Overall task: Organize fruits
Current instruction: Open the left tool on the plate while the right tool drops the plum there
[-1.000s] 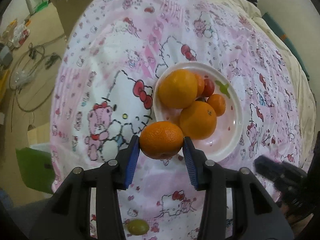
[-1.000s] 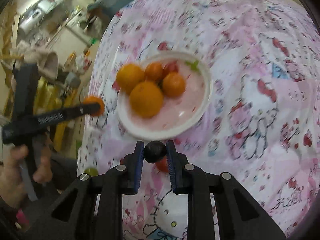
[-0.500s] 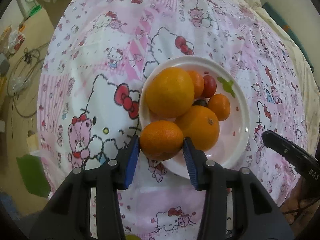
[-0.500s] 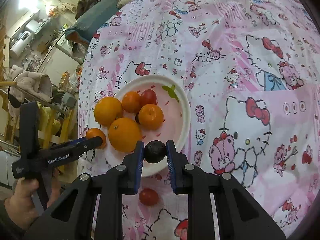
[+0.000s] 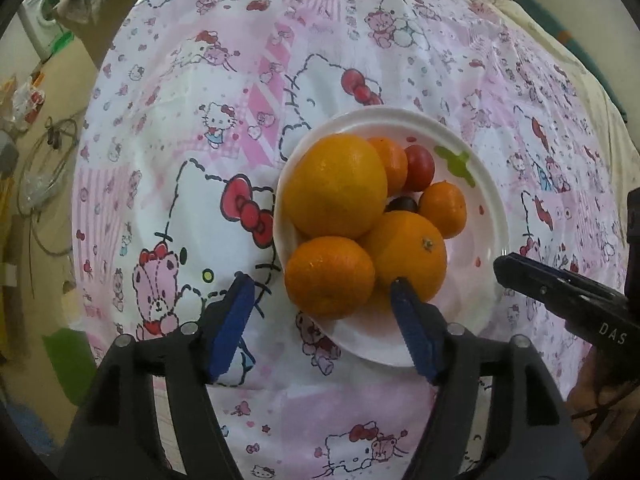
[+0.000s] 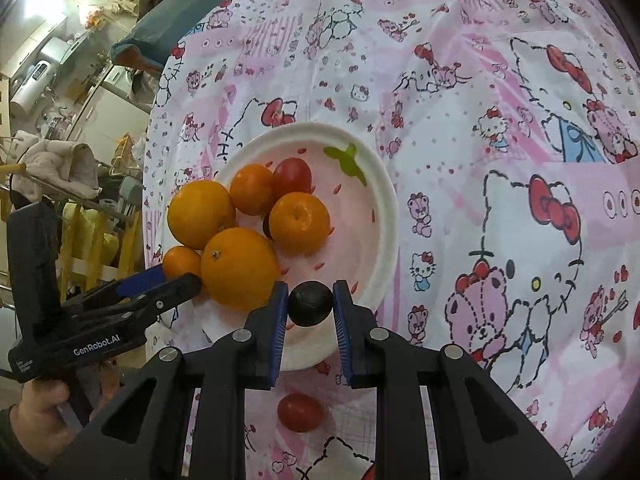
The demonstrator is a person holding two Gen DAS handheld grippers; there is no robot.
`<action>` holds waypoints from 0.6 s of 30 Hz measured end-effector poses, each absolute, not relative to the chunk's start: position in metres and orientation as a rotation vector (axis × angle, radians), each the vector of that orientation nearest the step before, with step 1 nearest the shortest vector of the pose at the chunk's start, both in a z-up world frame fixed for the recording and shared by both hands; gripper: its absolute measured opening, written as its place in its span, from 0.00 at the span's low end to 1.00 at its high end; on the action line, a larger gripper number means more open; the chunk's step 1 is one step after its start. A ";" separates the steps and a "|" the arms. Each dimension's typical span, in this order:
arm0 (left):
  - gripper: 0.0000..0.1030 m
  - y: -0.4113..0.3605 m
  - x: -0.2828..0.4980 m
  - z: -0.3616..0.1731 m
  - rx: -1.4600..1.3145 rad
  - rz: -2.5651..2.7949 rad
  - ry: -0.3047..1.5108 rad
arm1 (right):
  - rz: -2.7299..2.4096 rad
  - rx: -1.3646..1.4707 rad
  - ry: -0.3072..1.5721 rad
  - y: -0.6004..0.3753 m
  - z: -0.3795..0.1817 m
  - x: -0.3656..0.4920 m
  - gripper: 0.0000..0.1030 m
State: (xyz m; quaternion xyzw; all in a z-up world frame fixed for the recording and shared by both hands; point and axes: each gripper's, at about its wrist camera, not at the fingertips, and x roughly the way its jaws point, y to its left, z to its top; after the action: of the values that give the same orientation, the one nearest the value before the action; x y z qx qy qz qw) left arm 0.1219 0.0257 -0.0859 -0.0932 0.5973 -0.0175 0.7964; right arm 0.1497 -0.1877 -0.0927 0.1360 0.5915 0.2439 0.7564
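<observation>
A white plate (image 5: 486, 184) on the pink cartoon cloth holds several oranges, mandarins, a red tomato (image 5: 420, 167) and a dark fruit. My left gripper (image 5: 322, 300) is open, its jaws wide on either side of a mandarin (image 5: 330, 276) that rests at the plate's near edge. My right gripper (image 6: 310, 300) is shut on a small dark round fruit (image 6: 310, 303) and holds it over the plate's near rim (image 6: 384, 184). The left gripper (image 6: 176, 278) shows at the plate's left in the right wrist view.
A red tomato (image 6: 300, 412) lies on the cloth just short of the plate, below my right gripper. The table edge drops off at the left to a cluttered floor with cables (image 5: 44, 168). The right gripper's finger (image 5: 560, 292) reaches in from the right.
My left gripper carried the mandarin forward to the plate, opened and let it go there. My right gripper moved forward with the dark fruit over the plate's rim.
</observation>
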 end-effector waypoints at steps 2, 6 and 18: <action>0.66 0.024 0.122 -0.085 -0.190 -0.035 1.290 | 0.536 0.304 1.294 -0.187 -0.094 0.150 0.24; 0.66 0.015 0.120 -0.081 -0.119 -0.037 1.269 | 0.542 0.304 1.295 -0.186 -0.096 0.150 0.26; 0.66 0.008 0.117 -0.070 -0.090 -0.063 1.222 | 0.528 0.331 1.267 -0.190 -0.085 0.149 0.59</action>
State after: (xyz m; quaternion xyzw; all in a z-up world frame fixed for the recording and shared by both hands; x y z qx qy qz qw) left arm 0.1172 0.0083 -0.0699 -0.0423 0.5735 -0.0294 0.8176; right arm 0.1493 -0.1899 -0.0848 0.1521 0.5822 0.2425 0.7610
